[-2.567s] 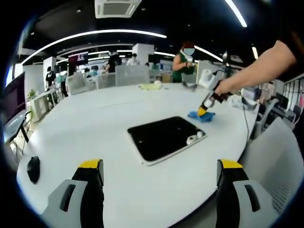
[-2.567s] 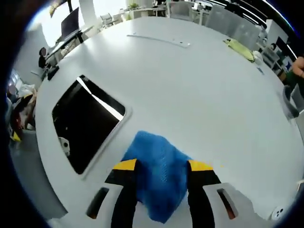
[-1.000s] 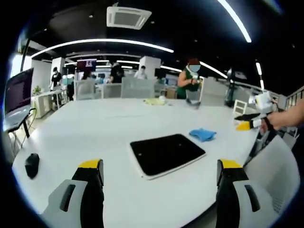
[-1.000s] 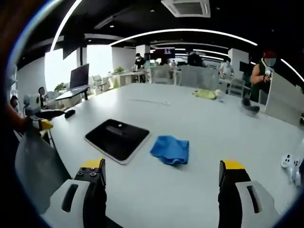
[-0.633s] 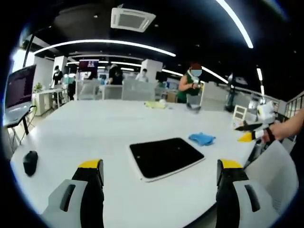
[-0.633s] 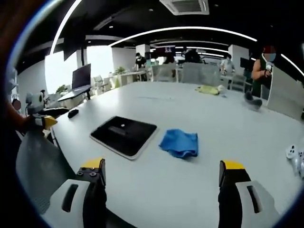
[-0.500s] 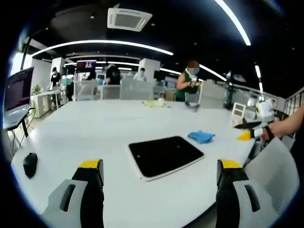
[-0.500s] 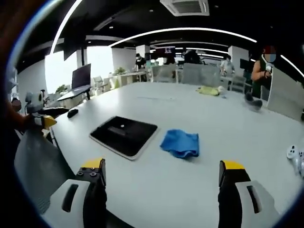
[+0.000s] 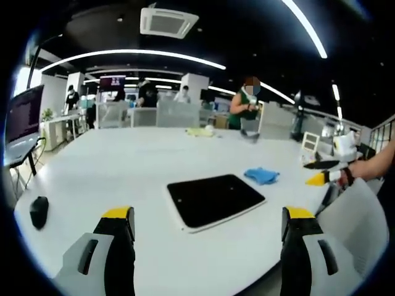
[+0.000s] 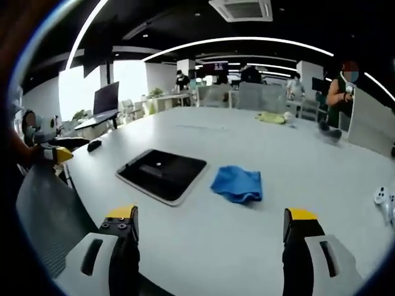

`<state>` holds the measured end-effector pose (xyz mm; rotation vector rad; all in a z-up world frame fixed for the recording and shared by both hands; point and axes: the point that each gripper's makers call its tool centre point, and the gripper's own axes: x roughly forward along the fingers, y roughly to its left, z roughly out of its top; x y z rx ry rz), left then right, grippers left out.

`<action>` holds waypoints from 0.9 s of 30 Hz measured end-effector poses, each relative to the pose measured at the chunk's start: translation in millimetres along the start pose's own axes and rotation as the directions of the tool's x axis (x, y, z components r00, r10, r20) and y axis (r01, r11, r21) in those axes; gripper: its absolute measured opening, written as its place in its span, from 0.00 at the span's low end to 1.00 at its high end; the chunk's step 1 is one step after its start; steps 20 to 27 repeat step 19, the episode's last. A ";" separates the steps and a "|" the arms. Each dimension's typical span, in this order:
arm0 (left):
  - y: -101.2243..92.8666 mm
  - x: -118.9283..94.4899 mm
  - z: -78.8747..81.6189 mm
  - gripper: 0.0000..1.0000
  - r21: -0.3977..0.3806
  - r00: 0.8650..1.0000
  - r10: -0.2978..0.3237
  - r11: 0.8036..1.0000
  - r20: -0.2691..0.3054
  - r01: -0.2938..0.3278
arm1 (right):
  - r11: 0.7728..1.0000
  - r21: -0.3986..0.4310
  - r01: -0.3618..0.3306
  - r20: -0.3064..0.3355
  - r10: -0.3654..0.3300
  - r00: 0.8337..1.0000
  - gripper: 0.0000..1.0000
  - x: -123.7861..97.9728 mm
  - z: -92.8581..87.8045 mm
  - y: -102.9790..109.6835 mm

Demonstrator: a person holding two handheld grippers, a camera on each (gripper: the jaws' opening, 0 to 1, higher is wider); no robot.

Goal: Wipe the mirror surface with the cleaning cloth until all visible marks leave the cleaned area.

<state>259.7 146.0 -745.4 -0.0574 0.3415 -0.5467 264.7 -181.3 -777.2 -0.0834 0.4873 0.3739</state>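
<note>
Pulled back from the blue cleaning cloth (image 10: 237,183), the right claw (image 10: 210,246) now hovers off the white worktop (image 9: 123,166), jaws spread wide and empty like the left claw (image 9: 210,246). Cloth lies crumpled just right of the flat mirror (image 10: 163,172).

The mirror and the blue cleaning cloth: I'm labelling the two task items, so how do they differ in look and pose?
The mirror is a dark, glossy, rounded rectangle with a pale rim, lying flat; the blue cleaning cloth is matte, soft and rumpled into an uneven heap. The mirror covers more of the table than the cloth. They lie apart, side by side on the white table, and neither gripper holds them.
</note>
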 end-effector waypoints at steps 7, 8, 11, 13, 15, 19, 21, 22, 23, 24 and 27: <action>0.4 0.2 -2.0 0.99 0.001 1.000 0.000 1.000 -0.006 0.000 | 1.000 -0.019 0.004 -0.010 -0.004 1.000 0.99 0.2 -3.6 0.2; 0.5 0.2 -2.2 0.99 0.002 1.000 0.001 1.000 -0.007 -0.001 | 1.000 -0.030 0.004 -0.015 -0.004 1.000 0.99 0.2 -4.1 0.5; 1.9 0.6 -7.3 0.99 0.007 0.999 0.007 1.000 -0.033 -0.007 | 0.999 -0.050 0.004 -0.019 -0.005 1.000 1.00 -0.5 -3.7 1.7; 3.4 0.5 -13.1 0.99 0.007 0.998 0.016 1.000 -0.068 -0.016 | 0.998 -0.059 0.006 -0.037 -0.008 0.999 1.00 -0.5 -5.9 2.4; 1.3 1.1 -17.5 0.99 0.009 0.996 0.007 1.000 -0.094 -0.006 | 0.999 -0.054 -0.004 -0.067 0.000 0.998 1.00 0.6 -11.2 4.7; -0.7 0.7 -20.9 0.99 0.001 0.994 -0.010 1.000 -0.106 0.010 | 0.999 -0.054 -0.002 -0.074 -0.002 0.997 1.00 0.1 -13.2 4.3; -0.7 0.7 -20.9 0.99 0.001 0.994 -0.010 1.000 -0.106 0.010 | 0.999 -0.054 -0.002 -0.074 -0.002 0.997 1.00 0.1 -13.2 4.3; -0.7 0.7 -20.9 0.99 0.001 0.994 -0.010 1.000 -0.106 0.010 | 0.999 -0.054 -0.002 -0.074 -0.002 0.997 1.00 0.1 -13.2 4.3; -0.7 0.7 -20.9 0.99 0.001 0.994 -0.010 1.000 -0.106 0.010 | 0.999 -0.054 -0.002 -0.074 -0.002 0.997 1.00 0.1 -13.2 4.3; -0.7 0.7 -20.9 0.99 0.001 0.994 -0.010 1.000 -0.106 0.010 | 0.999 -0.054 -0.002 -0.074 -0.002 0.997 1.00 0.1 -13.2 4.3; -0.7 0.7 -20.9 0.99 0.001 0.994 -0.010 1.000 -0.106 0.010 | 0.999 -0.054 -0.002 -0.074 -0.002 0.997 1.00 0.1 -13.2 4.3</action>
